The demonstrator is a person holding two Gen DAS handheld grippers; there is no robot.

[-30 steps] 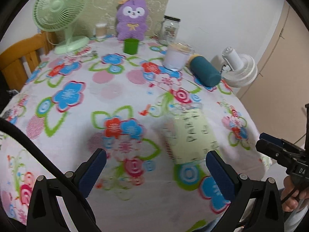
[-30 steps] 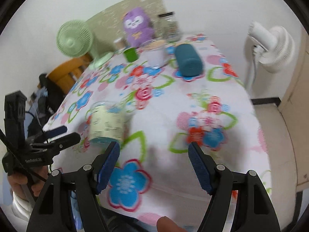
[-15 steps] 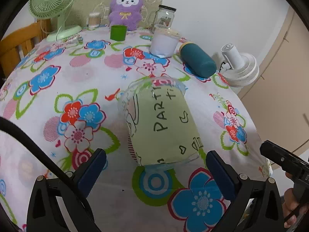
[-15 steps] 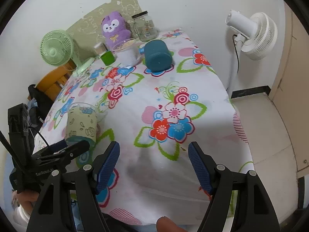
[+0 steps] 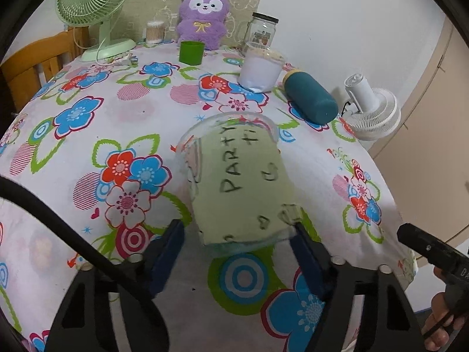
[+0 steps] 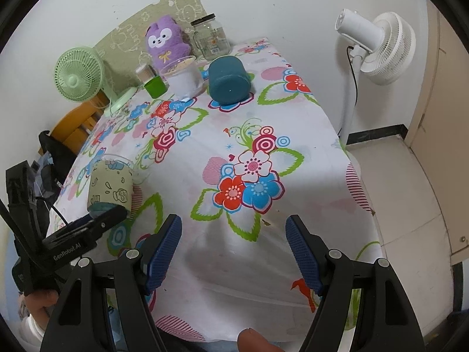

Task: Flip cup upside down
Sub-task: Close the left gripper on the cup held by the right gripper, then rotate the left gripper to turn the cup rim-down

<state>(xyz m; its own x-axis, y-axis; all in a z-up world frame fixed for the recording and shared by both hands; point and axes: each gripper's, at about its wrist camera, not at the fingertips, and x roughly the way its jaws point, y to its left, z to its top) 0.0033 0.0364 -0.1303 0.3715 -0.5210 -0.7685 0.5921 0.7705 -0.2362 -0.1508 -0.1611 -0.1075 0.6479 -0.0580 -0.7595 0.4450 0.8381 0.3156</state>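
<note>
Table point(image 5: 102, 135), floral cloth, carries all items. White floor fan point(image 6: 378, 47) stands off its right edge. Green desk fan point(image 5: 93, 3) at the far left corner; purple plush toy point(image 5: 205, 14) and glass jar point(image 5: 262, 30) along the far edge. Teal bottle point(image 5: 310, 102) lies on its side near the right edge, white tub point(image 5: 259, 70) just beside it, small green cup point(image 5: 191, 52) in front of the plush. Your clear cup point(image 5: 237, 182) with its green "PARTY" sleeve stands upright, mouth up, near the near edge. Your left gripper point(image 5: 237, 237) has its jaws spread either side of the cup's base; you cannot tell whether they touch it. Your right gripper point(image 6: 233, 246) hangs over the near right corner, jaws spread, holding nothing.
</note>
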